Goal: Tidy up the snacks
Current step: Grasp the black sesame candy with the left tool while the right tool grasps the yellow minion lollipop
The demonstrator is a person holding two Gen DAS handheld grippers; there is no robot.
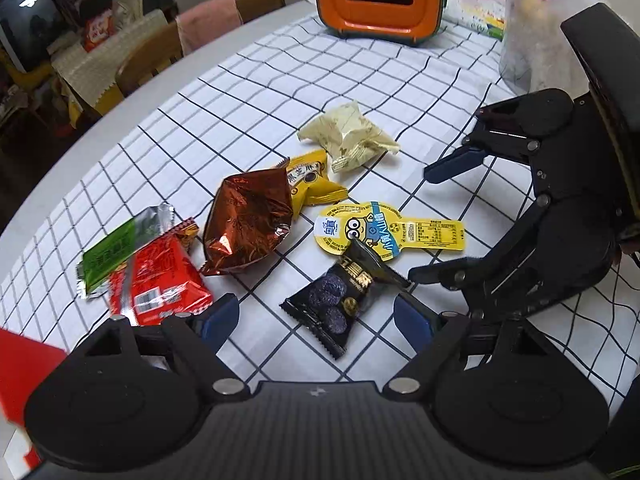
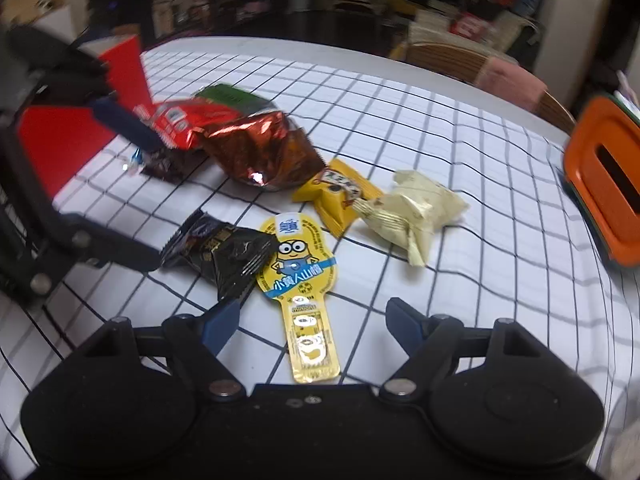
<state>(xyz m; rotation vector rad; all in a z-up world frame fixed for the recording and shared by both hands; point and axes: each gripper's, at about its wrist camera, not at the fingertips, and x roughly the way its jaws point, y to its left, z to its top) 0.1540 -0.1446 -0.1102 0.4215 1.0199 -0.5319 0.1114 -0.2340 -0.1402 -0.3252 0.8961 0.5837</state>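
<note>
Lying on the checked bench (image 1: 248, 80) are seven snack packets: one green (image 1: 110, 250), one red (image 1: 160, 284), one copper foil (image 1: 248, 224), two yellow (image 1: 316, 184) (image 1: 390, 228), one cream (image 1: 350, 138), one black (image 1: 344, 300). Left tongs (image 1: 316, 316) and right tongs (image 2: 308, 318) both gape, gripping nothing.

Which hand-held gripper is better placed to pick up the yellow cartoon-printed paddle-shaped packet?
Right. The right hand-held gripper stands open astride the yellow cartoon-printed paddle-shaped packet; the left hand-held gripper frames the black foil snack packet instead.
</note>
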